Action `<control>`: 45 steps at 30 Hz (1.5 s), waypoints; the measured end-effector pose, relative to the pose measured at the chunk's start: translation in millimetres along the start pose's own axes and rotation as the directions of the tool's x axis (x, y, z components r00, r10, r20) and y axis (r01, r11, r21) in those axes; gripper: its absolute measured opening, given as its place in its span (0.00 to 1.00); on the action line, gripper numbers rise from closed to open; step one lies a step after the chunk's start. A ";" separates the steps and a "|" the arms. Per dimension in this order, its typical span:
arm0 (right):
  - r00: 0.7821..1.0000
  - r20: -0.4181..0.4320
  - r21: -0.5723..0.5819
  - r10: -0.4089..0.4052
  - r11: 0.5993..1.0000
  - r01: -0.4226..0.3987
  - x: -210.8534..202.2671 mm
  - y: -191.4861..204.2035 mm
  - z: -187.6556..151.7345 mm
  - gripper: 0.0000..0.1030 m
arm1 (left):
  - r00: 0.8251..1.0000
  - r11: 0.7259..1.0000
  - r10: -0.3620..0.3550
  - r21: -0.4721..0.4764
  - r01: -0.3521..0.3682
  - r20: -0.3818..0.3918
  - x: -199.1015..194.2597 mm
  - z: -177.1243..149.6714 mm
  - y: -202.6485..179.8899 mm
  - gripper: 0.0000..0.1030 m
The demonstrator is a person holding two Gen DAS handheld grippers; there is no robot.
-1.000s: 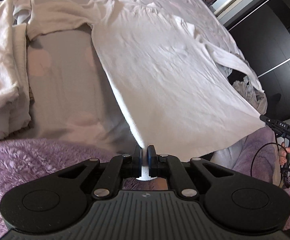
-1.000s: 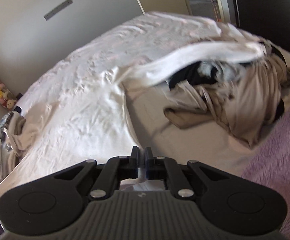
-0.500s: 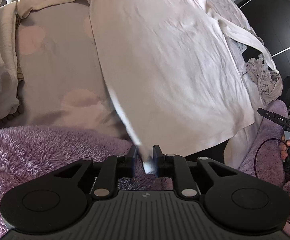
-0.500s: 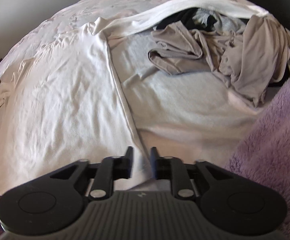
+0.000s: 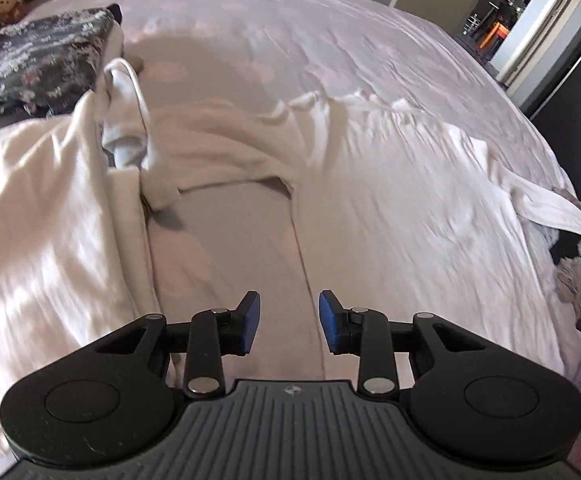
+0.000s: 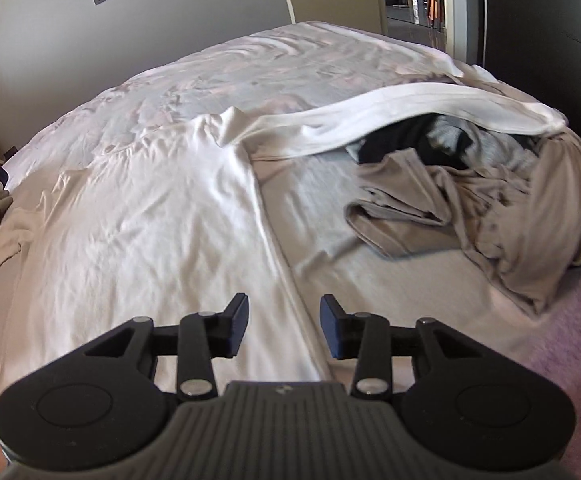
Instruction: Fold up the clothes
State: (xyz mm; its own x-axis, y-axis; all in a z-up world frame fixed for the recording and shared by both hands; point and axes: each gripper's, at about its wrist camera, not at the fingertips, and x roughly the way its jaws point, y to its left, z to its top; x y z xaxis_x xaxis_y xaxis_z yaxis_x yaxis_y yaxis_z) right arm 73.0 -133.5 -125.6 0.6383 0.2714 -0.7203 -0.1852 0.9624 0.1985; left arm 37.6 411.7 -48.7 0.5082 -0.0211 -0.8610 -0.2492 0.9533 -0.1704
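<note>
A white long-sleeved shirt [image 5: 402, 200] lies spread flat on the bed, also in the right wrist view [image 6: 150, 232]. One sleeve [image 6: 390, 112] stretches right over a clothes pile; the other sleeve [image 5: 218, 148] runs left. My left gripper [image 5: 289, 322] is open and empty, over the shirt's left side edge near the hem. My right gripper [image 6: 283, 322] is open and empty, over the shirt's right side edge near the hem.
A pile of beige, grey and black clothes [image 6: 502, 200] lies at the bed's right side. White garments [image 5: 38, 216] are heaped on the left, with a dark floral item [image 5: 38, 64] behind them. A purple fleece blanket [image 6: 550, 340] covers the near edge.
Both grippers were shut on the shirt's hem corners and held it up. They laid it on the bed, opened and let go. Both views now look along the flat shirt.
</note>
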 end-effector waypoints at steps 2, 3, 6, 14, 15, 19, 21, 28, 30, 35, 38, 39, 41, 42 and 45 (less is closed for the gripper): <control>1.000 -0.001 -0.017 0.009 1.000 -0.009 7.6 9.9 4.4 0.44 | 0.997 0.997 0.069 0.030 -0.070 0.025 12.9 12.9 4.4 0.29; 1.000 -0.004 -0.028 0.014 1.000 -0.014 11.5 14.8 6.7 0.45 | 0.994 0.993 0.104 0.045 -0.105 0.036 19.8 18.9 6.7 0.29; 1.000 -0.014 -0.051 0.027 0.998 -0.028 23.6 27.6 12.9 0.46 | 0.983 0.982 0.178 0.052 -0.181 0.055 40.8 34.3 18.9 0.29; 0.998 -0.055 -0.065 0.041 0.997 -0.045 60.1 52.3 20.8 0.47 | 0.964 0.966 0.257 -0.002 -0.258 0.062 86.0 54.9 52.9 0.29; 0.997 -0.059 -0.066 0.040 0.997 -0.043 63.8 54.3 21.0 0.47 | 0.964 0.966 0.259 -0.004 -0.260 0.066 88.4 55.7 55.4 0.22; 0.997 -0.063 -0.069 0.034 0.997 -0.038 73.0 59.1 21.6 0.47 | 0.967 0.972 0.232 0.002 -0.234 0.100 83.3 60.1 60.5 0.00; 0.998 -0.059 -0.073 0.036 0.997 -0.040 75.1 61.2 21.7 0.47 | 0.974 0.982 0.186 -0.007 -0.187 0.130 70.6 64.6 61.2 0.00; 0.997 -0.048 -0.068 0.059 0.996 -0.062 72.2 62.8 19.3 0.47 | 0.967 0.984 0.163 0.032 -0.173 0.197 22.1 85.9 36.9 0.00; 0.997 -0.040 -0.069 0.071 0.995 -0.073 67.9 63.7 17.9 0.47 | 0.968 0.982 0.181 0.019 -0.187 0.175 23.1 89.6 34.8 0.00; 0.997 -0.023 -0.063 0.079 0.995 -0.081 57.0 61.2 11.9 0.53 | 0.961 0.971 0.239 -0.010 -0.240 0.137 39.5 86.5 40.1 0.06; 0.997 -0.022 -0.057 0.075 0.995 -0.076 55.2 58.7 9.2 0.54 | 0.958 0.964 0.264 -0.017 -0.264 0.113 52.8 82.4 43.1 0.18; 0.997 -0.024 -0.056 0.073 0.996 -0.074 55.5 58.3 8.4 0.55 | 0.953 0.958 0.287 -0.017 -0.287 0.100 59.1 81.7 43.5 0.18; 0.997 -0.028 -0.055 0.071 0.996 -0.073 56.8 57.8 7.4 0.55 | 0.945 0.948 0.319 -0.016 -0.319 0.076 71.7 80.9 44.8 0.18; 0.997 -0.030 -0.056 0.071 0.996 -0.073 57.5 58.4 7.0 0.55 | 0.941 0.944 0.331 -0.016 -0.331 0.064 77.9 80.6 45.6 0.18; 0.997 -0.034 -0.067 0.069 0.995 -0.071 59.7 60.7 6.0 0.55 | 0.942 0.943 0.332 -0.031 -0.331 0.040 94.1 79.6 50.4 0.18</control>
State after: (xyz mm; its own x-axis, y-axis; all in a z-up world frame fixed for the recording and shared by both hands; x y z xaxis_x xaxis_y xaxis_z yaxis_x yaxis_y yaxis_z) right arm 104.3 -58.8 -152.5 0.5985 0.3366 -0.7270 -0.2799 0.9381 0.2039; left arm 138.4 481.8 -100.2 0.4293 0.3087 -0.8488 -0.4285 0.8969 0.1095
